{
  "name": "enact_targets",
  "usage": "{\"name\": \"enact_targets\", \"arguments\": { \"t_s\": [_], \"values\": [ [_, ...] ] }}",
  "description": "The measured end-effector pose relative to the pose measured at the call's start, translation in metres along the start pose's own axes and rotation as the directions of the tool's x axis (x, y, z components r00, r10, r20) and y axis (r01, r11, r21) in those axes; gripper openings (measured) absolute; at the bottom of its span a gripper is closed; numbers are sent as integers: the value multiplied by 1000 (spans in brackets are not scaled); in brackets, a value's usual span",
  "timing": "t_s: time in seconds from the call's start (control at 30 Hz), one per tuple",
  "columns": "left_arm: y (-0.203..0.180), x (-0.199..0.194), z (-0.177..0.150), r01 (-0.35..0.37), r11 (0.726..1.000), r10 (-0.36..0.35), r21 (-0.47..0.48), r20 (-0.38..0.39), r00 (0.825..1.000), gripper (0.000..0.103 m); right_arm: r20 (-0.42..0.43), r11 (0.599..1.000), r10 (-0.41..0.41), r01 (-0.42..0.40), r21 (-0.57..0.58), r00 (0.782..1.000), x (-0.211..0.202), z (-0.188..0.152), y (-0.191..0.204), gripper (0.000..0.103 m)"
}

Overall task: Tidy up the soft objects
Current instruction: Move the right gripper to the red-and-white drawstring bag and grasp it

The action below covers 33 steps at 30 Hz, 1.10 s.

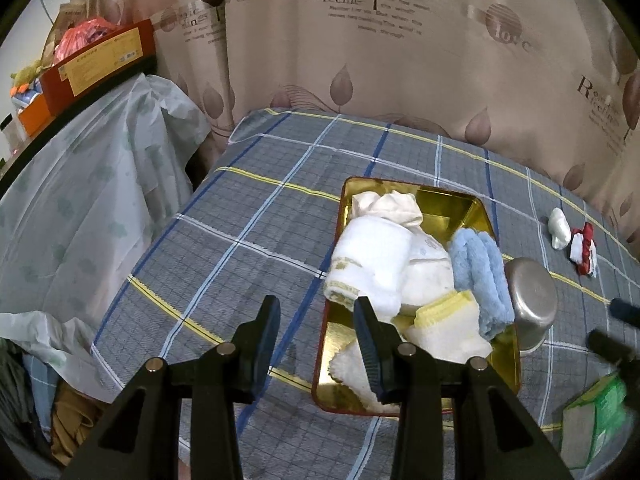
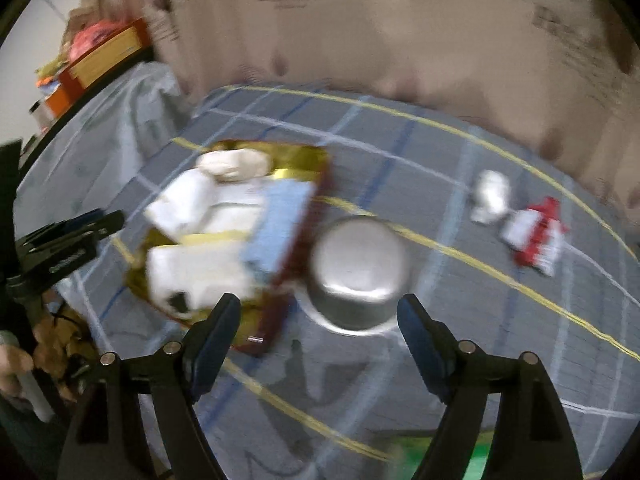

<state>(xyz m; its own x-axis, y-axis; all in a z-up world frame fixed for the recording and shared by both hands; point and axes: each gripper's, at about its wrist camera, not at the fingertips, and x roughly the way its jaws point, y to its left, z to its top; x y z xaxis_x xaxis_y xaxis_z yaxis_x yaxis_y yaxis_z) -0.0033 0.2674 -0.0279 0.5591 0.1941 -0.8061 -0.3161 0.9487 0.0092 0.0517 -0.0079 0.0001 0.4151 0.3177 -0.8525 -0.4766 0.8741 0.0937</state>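
Note:
A gold tray with a red rim [image 1: 472, 208] lies on the plaid cloth. It holds rolled white towels [image 1: 372, 264], a cream cloth [image 1: 396, 204], a folded blue towel [image 1: 480, 276] and a white cloth with a yellow edge [image 1: 448, 320]. My left gripper [image 1: 317, 304] hovers open over the tray's near left edge with nothing between its fingers. In the blurred right wrist view, my right gripper [image 2: 318, 300] stands wide open and empty above the cloth, just in front of an upturned metal bowl [image 2: 360, 268]. A white bundle [image 2: 490, 198] and a red and white cloth [image 2: 534, 236] lie on the cloth to the right.
The metal bowl [image 1: 530, 300] touches the tray's right side. A green packet [image 1: 596, 420] sits near the front right. Patterned curtains hang behind the bed. A plastic-covered heap [image 1: 92, 200] and boxes [image 1: 100, 60] stand on the left. A person's hand [image 2: 12, 364] shows at the lower left.

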Motion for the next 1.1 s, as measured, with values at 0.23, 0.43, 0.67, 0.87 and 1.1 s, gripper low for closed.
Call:
{"name": "enact_targets", "arguments": {
  "t_s": [0.23, 0.43, 0.67, 0.87, 1.1],
  "values": [
    [-12, 0, -3, -10, 999, 10, 39, 3, 1000, 39, 18, 983, -142, 139, 119, 990, -31, -11, -88, 78],
    [-22, 4, -5, -16, 998, 16, 64, -8, 1000, 39, -21, 950, -229, 228, 215, 973, -30, -14, -162, 78],
    [-32, 2, -8, -29, 995, 29, 100, 1, 1000, 39, -59, 916, -268, 273, 295, 962, 3, -1, -215, 78],
    [-36, 1, -7, -34, 992, 35, 118, -3, 999, 39, -115, 902, -313, 332, 275, 943, 39, 24, -234, 78],
    [-40, 2, 1, -51, 990, 52, 130, -1, 999, 39, -154, 873, -328, 361, 328, 932, 71, 41, -261, 78]
  ]
}}
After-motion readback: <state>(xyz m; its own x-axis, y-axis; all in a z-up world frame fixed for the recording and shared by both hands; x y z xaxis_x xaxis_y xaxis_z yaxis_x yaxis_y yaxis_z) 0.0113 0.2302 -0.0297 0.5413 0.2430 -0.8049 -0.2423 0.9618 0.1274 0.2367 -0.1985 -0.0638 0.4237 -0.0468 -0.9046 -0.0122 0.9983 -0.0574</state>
